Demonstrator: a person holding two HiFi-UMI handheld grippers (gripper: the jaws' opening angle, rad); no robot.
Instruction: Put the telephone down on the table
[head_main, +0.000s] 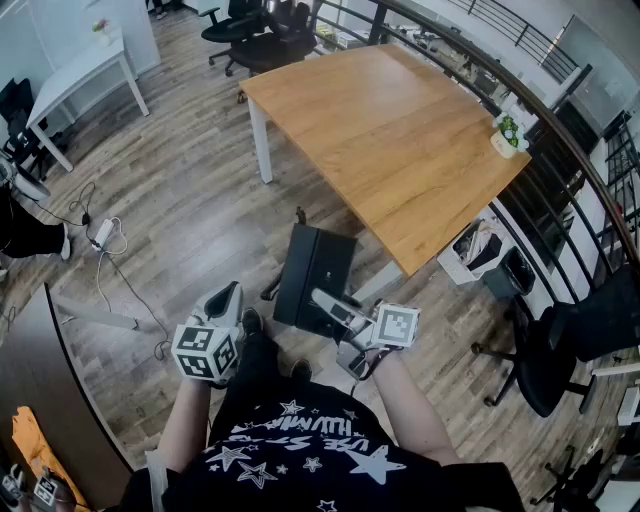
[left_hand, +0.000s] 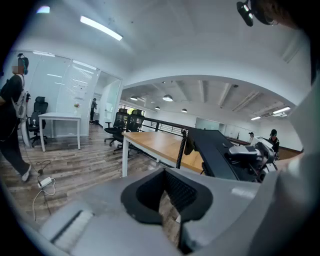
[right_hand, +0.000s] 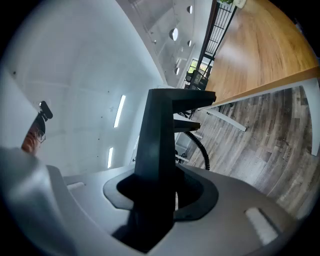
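Note:
The telephone (head_main: 315, 275) is a flat black desk set, held in the air over the wooden floor just short of the near corner of the wooden table (head_main: 400, 130). My right gripper (head_main: 328, 306) is shut on its near edge. In the right gripper view the telephone (right_hand: 157, 145) stands edge-on between the jaws, its coiled cord (right_hand: 200, 145) hanging beside it. My left gripper (head_main: 228, 296) hangs to the left, shut with nothing in it. From the left gripper view the telephone (left_hand: 220, 155) shows at the right, with the table (left_hand: 160, 142) behind it.
A small potted plant (head_main: 508, 135) stands at the table's right edge. A black bin (head_main: 510, 272) and an office chair (head_main: 560, 350) are to the right. A power strip with cables (head_main: 100, 235) lies on the floor to the left, near a white table (head_main: 80, 70).

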